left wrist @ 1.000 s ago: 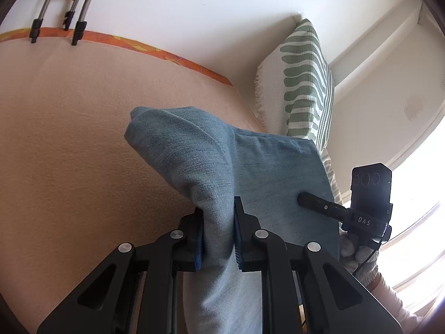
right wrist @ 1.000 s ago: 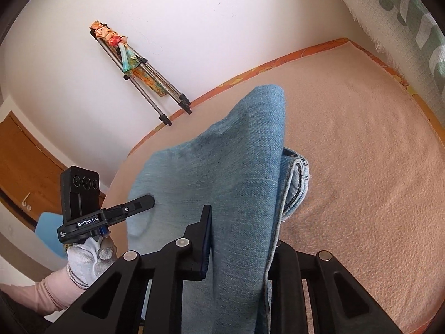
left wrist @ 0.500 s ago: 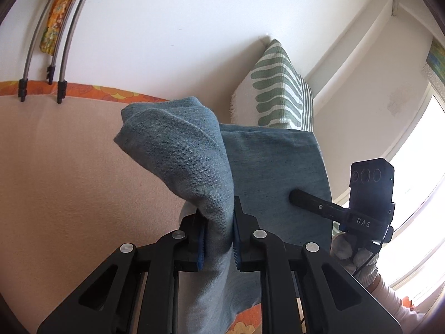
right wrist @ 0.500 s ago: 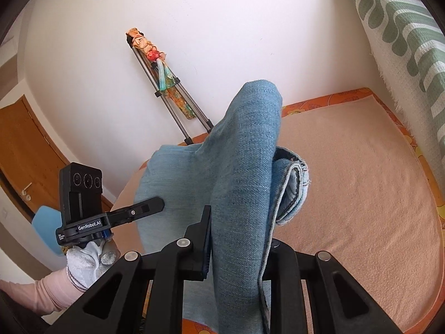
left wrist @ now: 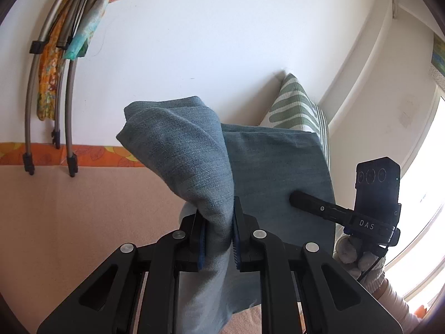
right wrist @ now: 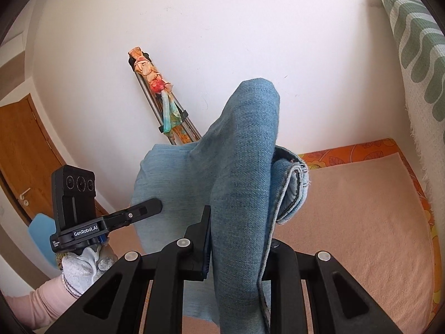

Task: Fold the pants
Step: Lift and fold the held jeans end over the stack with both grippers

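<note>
- Peach-coloured bedding (right wrist: 361,222) with an orange patterned border fills the lower background, under a plain white wall.
- One pair of blue denim pants (left wrist: 267,167) hangs in the air above the bedding, stretched as a sheet between the two grippers, with a bunched corner standing up over each.
- The left gripper (left wrist: 219,233) is clamped on one gathered edge of the pants; cloth fills the gap between its blue-padded jaws.
- The right gripper (right wrist: 236,239) is likewise clenched on the other edge, a thick bundle with a stitched hem (right wrist: 297,183) curling just beside it.
- To do this lift well, I would judge both grips should hold firm and level with each other, so the panel between them hangs flat and the fold line falls straight when it is laid back on the bedding.
- The denim looks heavy, so uneven height or slack between the grippers would likely let the cloth sag and crease.
- Count: one pair of pants, two grippers, two gloved hands, one green-striped pillow (left wrist: 297,108) behind the pants, one bundle of metal poles (right wrist: 164,111) leaning on the wall, one wooden door (right wrist: 25,150).
</note>
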The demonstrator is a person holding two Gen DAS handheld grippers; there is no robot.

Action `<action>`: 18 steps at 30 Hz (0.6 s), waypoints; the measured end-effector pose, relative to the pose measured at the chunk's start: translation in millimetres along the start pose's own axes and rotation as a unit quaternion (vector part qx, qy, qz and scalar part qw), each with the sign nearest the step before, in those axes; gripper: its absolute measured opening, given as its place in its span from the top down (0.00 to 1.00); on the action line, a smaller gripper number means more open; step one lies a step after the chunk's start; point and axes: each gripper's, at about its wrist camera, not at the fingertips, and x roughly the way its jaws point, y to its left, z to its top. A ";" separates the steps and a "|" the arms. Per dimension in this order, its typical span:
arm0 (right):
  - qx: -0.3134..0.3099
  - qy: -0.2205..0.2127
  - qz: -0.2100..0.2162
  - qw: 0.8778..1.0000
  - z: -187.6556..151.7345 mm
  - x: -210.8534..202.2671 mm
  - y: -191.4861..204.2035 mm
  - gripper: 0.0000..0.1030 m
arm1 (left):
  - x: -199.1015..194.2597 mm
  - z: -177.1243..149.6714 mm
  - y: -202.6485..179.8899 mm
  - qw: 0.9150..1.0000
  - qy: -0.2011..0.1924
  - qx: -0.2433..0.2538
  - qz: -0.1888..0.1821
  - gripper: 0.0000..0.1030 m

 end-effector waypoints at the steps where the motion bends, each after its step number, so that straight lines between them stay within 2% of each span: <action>1: 0.001 0.001 0.002 1.000 6.4 8.4 -3.5 0.82 | 5.0 6.0 4.9 1.000 0.000 0.000 0.003 0.87; 9: 0.001 0.018 0.004 1.000 50.7 81.2 -44.4 0.82 | 54.7 38.0 50.1 1.000 0.000 0.001 0.023 0.87; 18: 0.010 0.043 -0.024 0.999 65.3 151.0 -93.5 0.82 | 119.5 47.7 89.5 0.999 0.021 -0.016 0.035 0.87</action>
